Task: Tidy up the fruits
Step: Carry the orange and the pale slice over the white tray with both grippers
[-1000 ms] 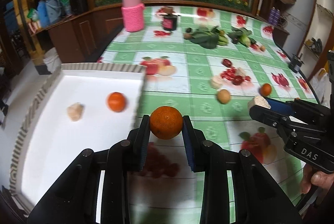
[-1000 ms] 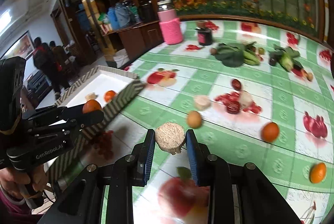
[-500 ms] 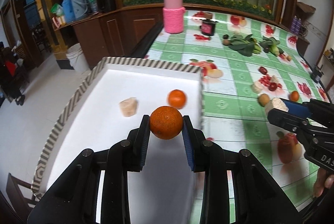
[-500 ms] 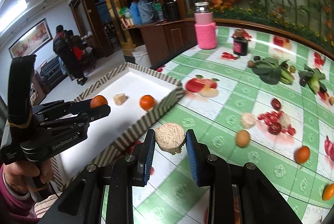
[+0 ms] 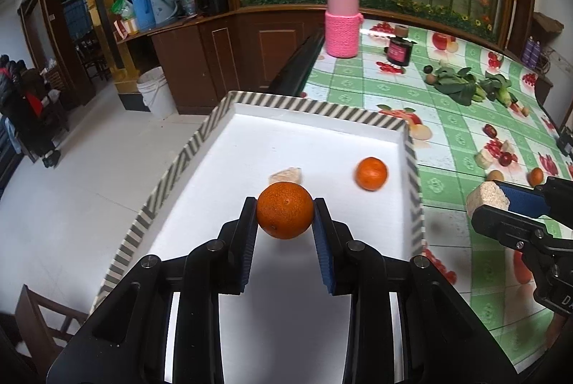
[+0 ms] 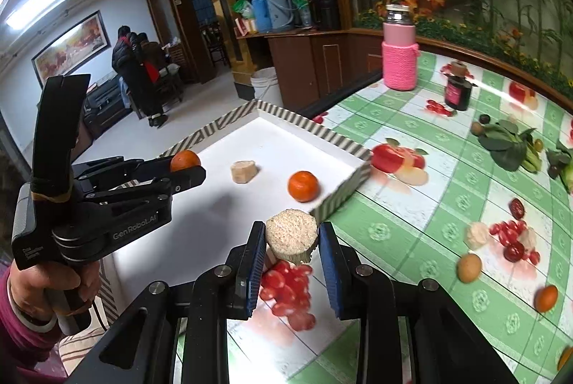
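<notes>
My left gripper (image 5: 285, 215) is shut on an orange (image 5: 284, 209) and holds it above the white tray (image 5: 315, 108) with a striped rim. In the tray lie a second orange (image 5: 371, 173) and a beige chunk (image 5: 286, 174). My right gripper (image 6: 290, 237) is shut on a beige cut chunk (image 6: 291, 235) and holds it just outside the tray's near right corner (image 6: 340, 197). The left gripper shows in the right wrist view (image 6: 186, 165), the right gripper in the left wrist view (image 5: 490, 205).
A green fruit-print tablecloth (image 6: 412, 205) carries loose fruits: a brown egg-like fruit (image 6: 469, 267), small oranges (image 6: 546, 298), red dates (image 6: 516, 207) and leafy greens (image 6: 505, 147). A pink-sleeved jar (image 6: 399, 58) and a dark jar (image 6: 456, 92) stand at the back. People stand far left.
My left gripper has carried the orange leftward from beside the tray to over the tray. My right gripper has moved with its chunk toward the tray's corner.
</notes>
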`<state>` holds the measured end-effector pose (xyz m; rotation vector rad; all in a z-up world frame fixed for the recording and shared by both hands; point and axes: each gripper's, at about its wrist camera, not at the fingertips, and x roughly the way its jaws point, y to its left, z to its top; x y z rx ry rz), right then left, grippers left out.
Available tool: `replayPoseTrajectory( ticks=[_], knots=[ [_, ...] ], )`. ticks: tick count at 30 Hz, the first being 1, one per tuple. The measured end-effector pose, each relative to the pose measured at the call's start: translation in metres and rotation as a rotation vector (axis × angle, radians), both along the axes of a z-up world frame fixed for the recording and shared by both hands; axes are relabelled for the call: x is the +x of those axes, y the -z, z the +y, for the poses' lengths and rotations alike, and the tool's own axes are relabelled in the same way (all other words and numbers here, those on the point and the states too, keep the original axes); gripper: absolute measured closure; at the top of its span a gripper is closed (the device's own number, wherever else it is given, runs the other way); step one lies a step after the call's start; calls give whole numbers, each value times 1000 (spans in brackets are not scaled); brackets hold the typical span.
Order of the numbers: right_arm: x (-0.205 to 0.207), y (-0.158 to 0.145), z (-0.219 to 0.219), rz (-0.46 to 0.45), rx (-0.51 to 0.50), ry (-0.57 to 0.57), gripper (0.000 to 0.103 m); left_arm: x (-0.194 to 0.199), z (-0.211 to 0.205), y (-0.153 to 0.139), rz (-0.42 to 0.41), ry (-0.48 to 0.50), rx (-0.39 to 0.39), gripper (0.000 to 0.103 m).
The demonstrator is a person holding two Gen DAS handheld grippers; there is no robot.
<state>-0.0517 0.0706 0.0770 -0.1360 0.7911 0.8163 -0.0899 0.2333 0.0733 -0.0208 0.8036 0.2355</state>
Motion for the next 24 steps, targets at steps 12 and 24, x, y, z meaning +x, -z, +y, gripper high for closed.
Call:
replayPoseTrajectory(
  ticks=[12, 24],
  knots=[
    [8, 8, 46, 26, -30, -85, 74, 7, 43, 11, 56, -44, -56, 73],
    [28, 26, 84, 56, -87, -119, 74, 27, 50, 27, 140, -11, -108, 73]
  ],
)
